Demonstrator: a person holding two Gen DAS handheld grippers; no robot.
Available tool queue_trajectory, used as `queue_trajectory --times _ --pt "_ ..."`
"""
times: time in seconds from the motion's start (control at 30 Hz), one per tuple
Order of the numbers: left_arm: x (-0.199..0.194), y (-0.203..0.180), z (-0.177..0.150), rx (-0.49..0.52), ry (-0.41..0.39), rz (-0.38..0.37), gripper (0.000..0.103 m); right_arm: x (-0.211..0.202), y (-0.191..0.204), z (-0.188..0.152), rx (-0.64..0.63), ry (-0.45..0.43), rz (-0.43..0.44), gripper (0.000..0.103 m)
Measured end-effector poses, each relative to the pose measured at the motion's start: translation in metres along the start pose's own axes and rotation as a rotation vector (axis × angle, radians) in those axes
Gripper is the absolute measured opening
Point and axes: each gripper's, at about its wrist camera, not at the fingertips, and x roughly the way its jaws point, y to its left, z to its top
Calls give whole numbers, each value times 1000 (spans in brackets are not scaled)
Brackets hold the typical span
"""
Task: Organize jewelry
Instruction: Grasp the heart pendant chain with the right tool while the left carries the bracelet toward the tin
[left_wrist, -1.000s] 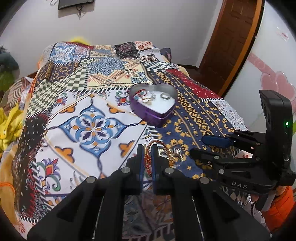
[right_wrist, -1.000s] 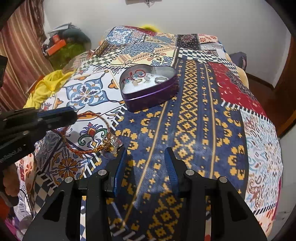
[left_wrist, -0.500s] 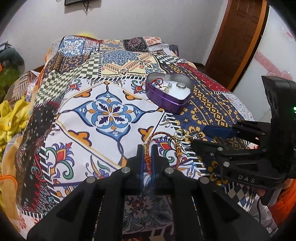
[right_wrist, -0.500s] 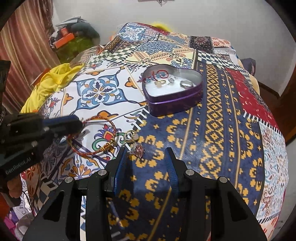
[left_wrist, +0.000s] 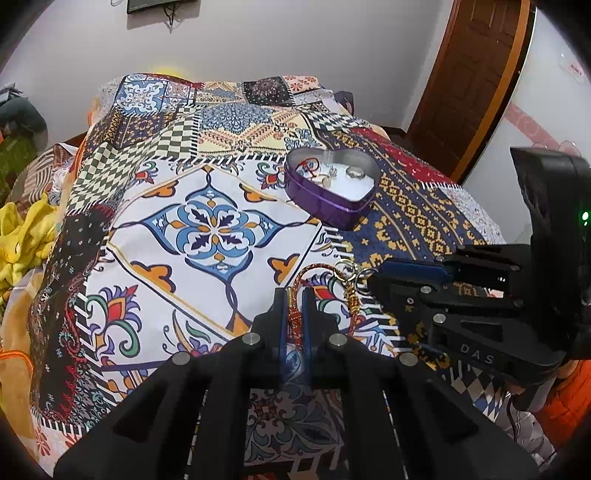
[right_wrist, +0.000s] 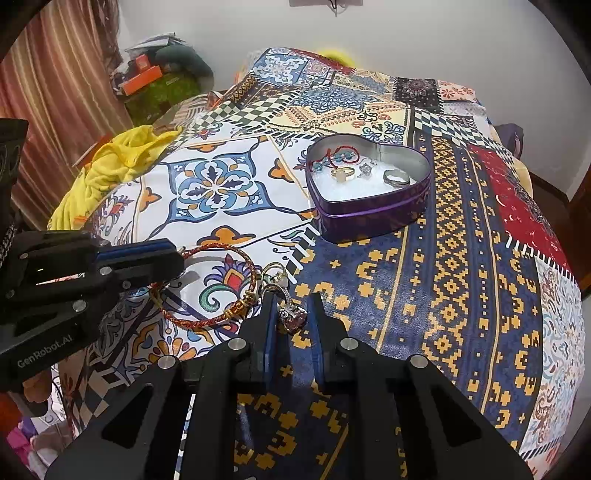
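Note:
A red and gold braided bracelet (right_wrist: 207, 323) hangs just above the patterned bedspread (right_wrist: 454, 258). My left gripper (left_wrist: 294, 295) is shut on its red cord (left_wrist: 294, 317); it enters the right wrist view from the left (right_wrist: 177, 258). The bracelet's silver charm (right_wrist: 292, 317) sits between the fingers of my right gripper (right_wrist: 291, 306), whose jaws are closing and look pressed on it. The right gripper reaches in from the right in the left wrist view (left_wrist: 373, 277). Beyond stands an open purple heart-shaped tin (right_wrist: 369, 218) (left_wrist: 325, 210) holding rings and a red beaded cord.
Yellow cloth (right_wrist: 110, 166) is bunched at the bed's left side. Boxes and clutter (right_wrist: 155, 81) sit by a striped curtain (right_wrist: 48, 92) at the back left. A brown door (left_wrist: 469, 74) stands to the right. The bed's edge drops off at the far right.
My right gripper has slid left so the charm, first outside its left finger, now lies between the fingers, and the jaws have narrowed onto it. The left gripper keeps its hold on the bracelet.

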Motion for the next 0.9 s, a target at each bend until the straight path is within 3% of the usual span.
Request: queue_trajectory --times 0.9 --pt "-23 -36 64 94 -170 -11 6 -53 -39 25 105 -187 -55 15"
